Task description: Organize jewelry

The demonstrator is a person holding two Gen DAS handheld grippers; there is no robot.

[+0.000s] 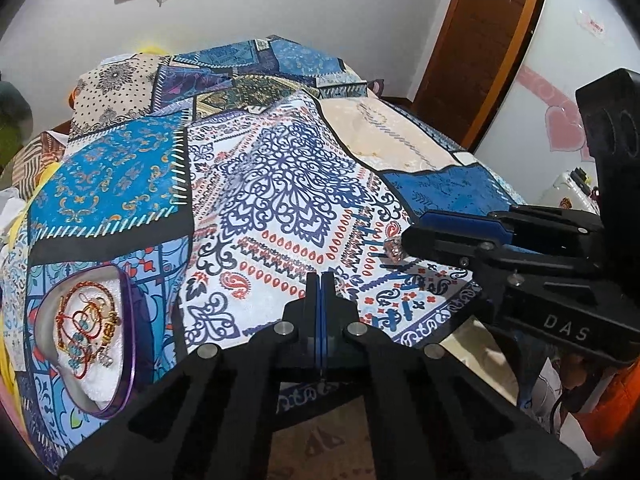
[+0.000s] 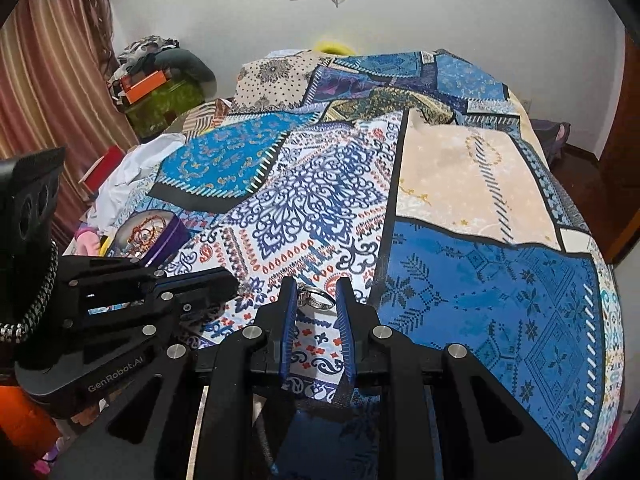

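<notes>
A purple heart-shaped box lined in white holds several red and gold bangles and earrings; it lies on the patterned bedspread at the left, and shows in the right wrist view too. My left gripper is shut and empty, to the right of the box. My right gripper is open around a silver ring that lies on the bedspread between its fingertips. In the left wrist view the ring sits at the right gripper's tip.
The patchwork bedspread covers the whole bed. Clothes and boxes are piled beyond the bed's far left corner beside a striped curtain. A wooden door frame stands at the right. The bed's near edge lies under both grippers.
</notes>
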